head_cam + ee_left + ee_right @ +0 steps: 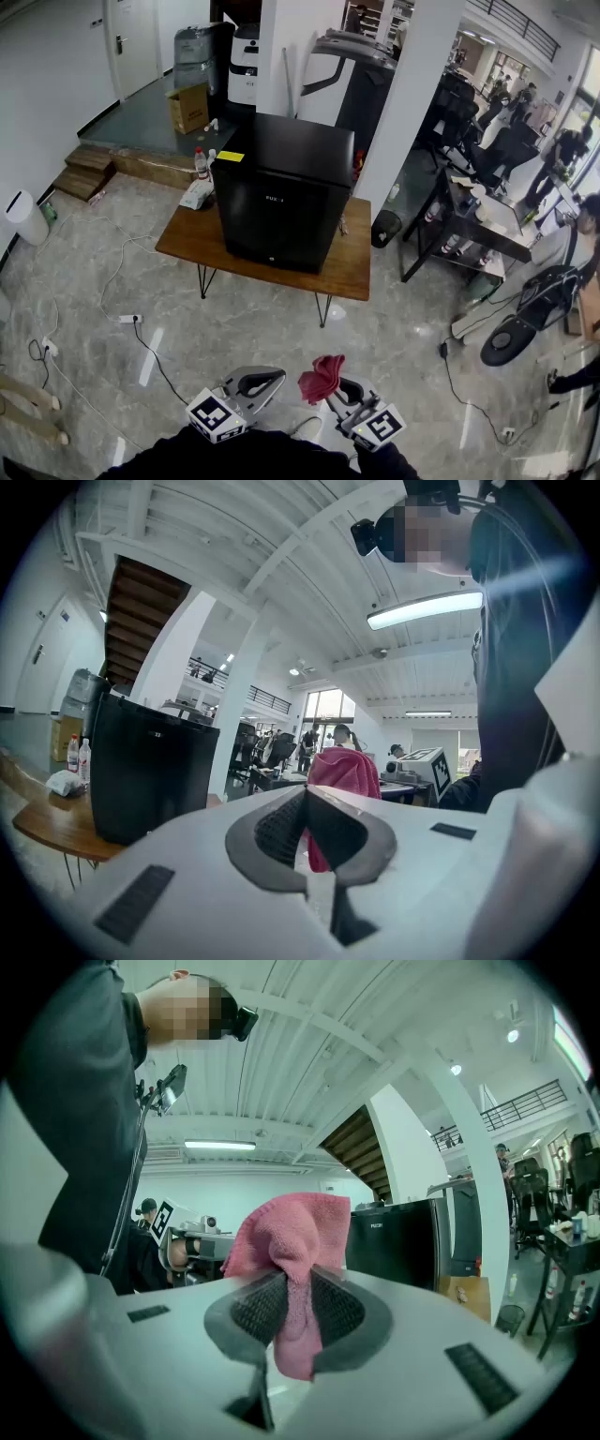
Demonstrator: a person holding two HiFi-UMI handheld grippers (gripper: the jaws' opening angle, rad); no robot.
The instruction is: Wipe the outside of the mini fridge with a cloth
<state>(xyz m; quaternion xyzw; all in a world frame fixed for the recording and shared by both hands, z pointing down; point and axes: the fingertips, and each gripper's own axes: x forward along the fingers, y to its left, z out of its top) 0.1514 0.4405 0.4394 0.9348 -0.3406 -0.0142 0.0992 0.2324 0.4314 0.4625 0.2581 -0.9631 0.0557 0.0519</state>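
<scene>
Cloth [295, 1232], pink and crumpled, is pinched between the jaws of the right tool [292, 1277]. The jaws are clamped on its middle, so a bunch stands above the pads and a tail hangs below them. The left tool [305, 794] has its jaws brought together at the tips with nothing between them. In the left gripper view, the pink seen past them is the cloth in the other tool.

In the head view both tools sit low in the frame, well in front of the mini fridge [281, 187] and touching neither it nor each other. The left tool [275, 376] is just beside the cloth [322, 375].

There is one mini fridge, black with its door shut, standing on one wooden surface [349, 270]. A single yellow label [230, 156] lies on its top. Two bottles [200, 163] stand at the fridge's left side in the head view. One white crumpled thing [197, 194] lies on the surface near them.
</scene>
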